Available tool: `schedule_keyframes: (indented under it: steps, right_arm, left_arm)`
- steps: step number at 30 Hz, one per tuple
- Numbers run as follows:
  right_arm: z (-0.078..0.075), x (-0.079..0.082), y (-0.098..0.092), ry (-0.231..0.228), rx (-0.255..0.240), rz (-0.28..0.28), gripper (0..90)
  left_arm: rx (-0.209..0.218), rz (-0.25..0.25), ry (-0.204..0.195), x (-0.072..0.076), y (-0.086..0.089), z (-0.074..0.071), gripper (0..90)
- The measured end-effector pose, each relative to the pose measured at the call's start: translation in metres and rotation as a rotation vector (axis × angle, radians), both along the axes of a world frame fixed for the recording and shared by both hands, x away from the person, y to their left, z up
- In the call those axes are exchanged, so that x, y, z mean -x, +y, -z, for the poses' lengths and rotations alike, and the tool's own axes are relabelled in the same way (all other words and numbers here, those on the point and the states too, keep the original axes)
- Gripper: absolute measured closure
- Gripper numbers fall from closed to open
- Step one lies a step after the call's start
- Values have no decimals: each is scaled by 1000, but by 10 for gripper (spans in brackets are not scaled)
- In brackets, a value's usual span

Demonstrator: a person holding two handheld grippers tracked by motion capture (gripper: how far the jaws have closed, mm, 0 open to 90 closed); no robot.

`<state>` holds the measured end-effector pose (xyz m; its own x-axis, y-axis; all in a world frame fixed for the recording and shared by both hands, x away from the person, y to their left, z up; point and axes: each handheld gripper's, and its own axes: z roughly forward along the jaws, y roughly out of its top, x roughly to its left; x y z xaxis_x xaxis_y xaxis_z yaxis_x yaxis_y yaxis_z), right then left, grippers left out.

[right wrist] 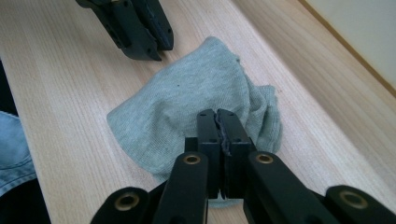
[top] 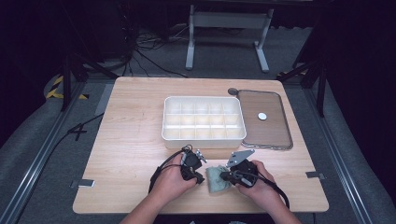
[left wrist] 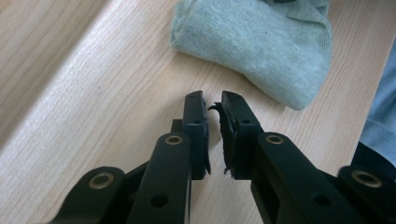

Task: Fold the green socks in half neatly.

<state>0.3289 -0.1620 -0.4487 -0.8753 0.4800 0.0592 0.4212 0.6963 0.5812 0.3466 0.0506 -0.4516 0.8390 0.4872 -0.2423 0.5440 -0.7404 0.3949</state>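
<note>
Hands [top: 212, 184], wooden table [top: 135, 140], dark room

The sock [right wrist: 196, 107] is a pale grey-green, finely knitted, with tiny dark flecks; the surface [top: 130, 140] is light wood with a fine straight grain running in long pale streaks; the left gripper [left wrist: 212, 105] is black, with small brass-coloured rings at its pivots; the right gripper [right wrist: 217, 116] is black too, with the same brass rings, and carries a grey plate on top in the high view; the divided tray [top: 203, 136] is off-white; the lid [top: 280, 137] beside it is a translucent brownish grey with a small white round spot; the floor [top: 42, 140] is grey; a patch of faded blue denim [right wrist: 14, 149] shows in both gripper views.
</note>
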Motion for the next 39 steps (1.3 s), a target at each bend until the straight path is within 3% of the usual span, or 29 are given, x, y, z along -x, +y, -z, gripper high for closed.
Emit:
schedule_keyframes:
  steps: [4,10,14,17,22,24,27,34,39]
  right_arm:
    - [0,0,-1,18,-3,4,897]
    - [1,-1,-1,37,-12,2,897]
    - [2,0,-1,45,-24,11,898]
    - [2,-1,-2,56,-32,10,897]
    - [3,-2,-3,82,-50,10,897]
    - [3,-3,-3,113,-66,8,898]
    - [4,-4,-2,125,-80,5,896]
    - [3,-2,-1,99,-59,0,895]
    - [4,-2,-1,106,-71,11,894]
  left_arm:
    - [-2,31,-11,1,-5,0,810]
    - [-19,77,-75,5,-17,-1,788]
    - [30,121,-138,7,-20,-5,753]
    - [70,127,-176,9,-23,-8,726]
    - [30,168,-243,14,-29,-11,675]
    - [15,192,-250,15,-28,-13,670]
    - [23,188,-254,15,-27,-12,652]
    - [25,209,-260,19,-26,-14,622]
    - [25,256,-293,22,-29,-14,574]
